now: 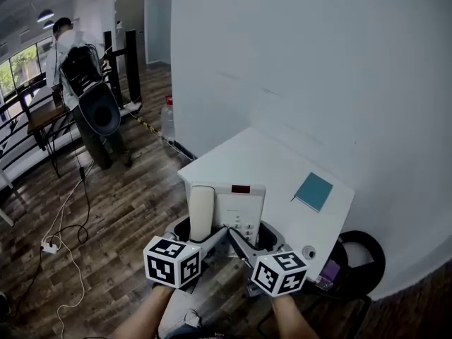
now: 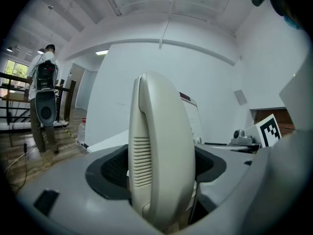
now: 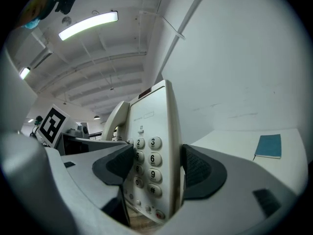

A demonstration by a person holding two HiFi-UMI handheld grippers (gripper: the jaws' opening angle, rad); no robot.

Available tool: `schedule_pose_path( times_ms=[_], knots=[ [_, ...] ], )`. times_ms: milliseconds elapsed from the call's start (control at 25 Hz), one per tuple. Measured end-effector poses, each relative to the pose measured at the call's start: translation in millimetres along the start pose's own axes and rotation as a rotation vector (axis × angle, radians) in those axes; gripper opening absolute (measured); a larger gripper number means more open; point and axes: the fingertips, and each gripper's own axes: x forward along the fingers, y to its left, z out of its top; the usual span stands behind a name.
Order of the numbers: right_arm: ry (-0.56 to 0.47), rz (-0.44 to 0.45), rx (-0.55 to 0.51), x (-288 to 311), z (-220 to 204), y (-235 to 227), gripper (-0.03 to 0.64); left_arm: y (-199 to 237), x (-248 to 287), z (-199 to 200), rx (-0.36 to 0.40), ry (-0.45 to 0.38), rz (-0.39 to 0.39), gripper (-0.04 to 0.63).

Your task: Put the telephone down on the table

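Table (image 1: 244, 154) ahead; left gripper (image 1: 200, 233) clamps telephone (image 1: 240, 202) at handset, right gripper (image 1: 258, 237) clamps keypad side.

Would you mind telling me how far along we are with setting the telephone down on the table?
Done: the telephone is lifted, floor showing beneath it. In hand: the left gripper clamps the handset, the right gripper the keypad body. Remaining: lower it onto the white table and release.

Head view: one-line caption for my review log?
White telephone held at the table's near edge: left gripper on its handset, right gripper on its body; teal notebook beyond.
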Motion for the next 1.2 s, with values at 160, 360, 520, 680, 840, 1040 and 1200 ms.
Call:
schedule_pose_path(
  times_ms=[160,360,520,680,840,1040,1200],
  knots=[
    [-0.003,-0.041,0.005,33,9,8,0.31,34,6,16,0.003,0.015,-0.041,0.368],
    [-0.004,-0.079,0.013,60,7,13,0.31,62,13,19,-0.001,0.031,-0.077,0.368],
    [-0.008,-0.107,0.022,77,7,13,0.31,78,21,22,0.003,0.044,-0.104,0.368],
    [-0.005,-0.132,0.029,84,4,10,0.31,85,27,21,0.005,0.051,-0.129,0.368],
    [-0.012,-0.154,0.036,88,0,3,0.31,88,36,18,0.009,0.059,-0.148,0.368],
    [-0.027,-0.17,0.044,95,-3,-6,0.31,94,48,15,0.021,0.066,-0.164,0.368],
    [-0.038,-0.179,0.053,109,5,-32,0.31,97,78,24,0.032,0.075,-0.174,0.368]
  ],
)
